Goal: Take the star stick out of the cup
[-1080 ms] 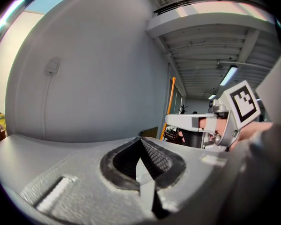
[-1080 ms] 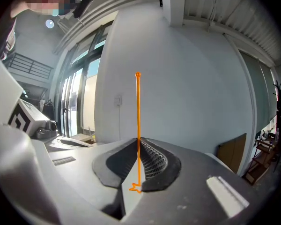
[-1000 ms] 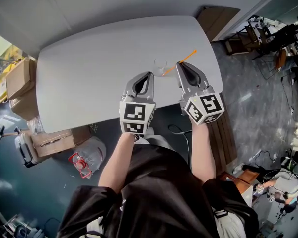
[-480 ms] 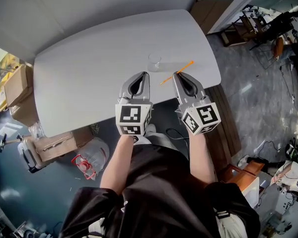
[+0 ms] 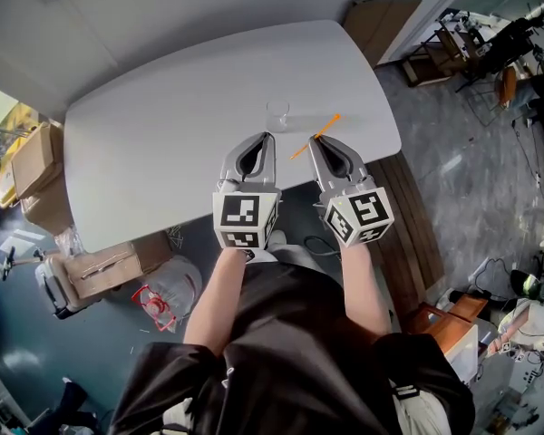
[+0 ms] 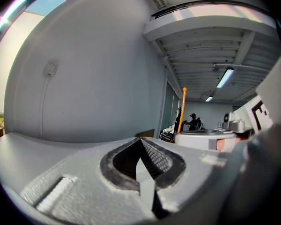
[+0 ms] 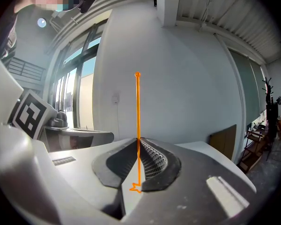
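A thin orange star stick (image 5: 315, 136) is clamped in my right gripper (image 5: 312, 141), clear of the table and slanting up to the right. In the right gripper view the star stick (image 7: 137, 111) rises straight from the shut jaws, its small star end (image 7: 135, 188) below the pads. The clear cup (image 5: 278, 115) stands upright on the grey table (image 5: 163, 134), just left of the stick and apart from it. My left gripper (image 5: 268, 138) hovers beside the right one, shut on nothing. From the left gripper view (image 6: 140, 139) the star stick (image 6: 183, 108) shows to the right.
Cardboard boxes (image 5: 36, 166) sit on the floor left of the table. A brown board (image 5: 376, 21) leans at the table's far right corner. Wooden slats (image 5: 417, 234) lie on the floor to my right, with office clutter (image 5: 499, 53) beyond.
The stick's lower end was at the cup a second ago; the right gripper has drawn it out and back toward me. The left gripper stayed alongside, shut.
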Demonstrator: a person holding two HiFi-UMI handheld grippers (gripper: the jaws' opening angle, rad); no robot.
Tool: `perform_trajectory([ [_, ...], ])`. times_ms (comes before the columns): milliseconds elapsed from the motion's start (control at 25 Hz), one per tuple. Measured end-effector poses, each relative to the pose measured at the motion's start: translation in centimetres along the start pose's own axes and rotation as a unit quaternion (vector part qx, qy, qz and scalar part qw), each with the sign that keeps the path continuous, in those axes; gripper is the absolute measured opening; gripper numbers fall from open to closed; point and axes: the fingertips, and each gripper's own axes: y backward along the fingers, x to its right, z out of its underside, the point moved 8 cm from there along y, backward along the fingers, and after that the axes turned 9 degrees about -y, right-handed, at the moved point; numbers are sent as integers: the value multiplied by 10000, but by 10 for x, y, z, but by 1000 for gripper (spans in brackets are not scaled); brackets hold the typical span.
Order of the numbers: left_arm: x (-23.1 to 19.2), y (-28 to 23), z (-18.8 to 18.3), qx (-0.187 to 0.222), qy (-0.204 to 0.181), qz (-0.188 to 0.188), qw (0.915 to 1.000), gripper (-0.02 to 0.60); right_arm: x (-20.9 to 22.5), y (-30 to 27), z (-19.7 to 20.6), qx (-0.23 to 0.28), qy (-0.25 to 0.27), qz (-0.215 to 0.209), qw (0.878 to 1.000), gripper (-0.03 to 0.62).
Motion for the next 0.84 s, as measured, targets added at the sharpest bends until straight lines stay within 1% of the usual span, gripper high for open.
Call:
perform_trajectory([
  [160,0,1,-3,15,-12,-43,10000,3,1,0,0,67,-148,52,9999,23],
  [400,4,2,-5,31,-38,-76,10000,3,4,3,1,75,-54,-25,10000,23],
  [840,9,-2,-5,44,27,-41,10000,3,7,4,7,31,-78,-103,9999,23],
])
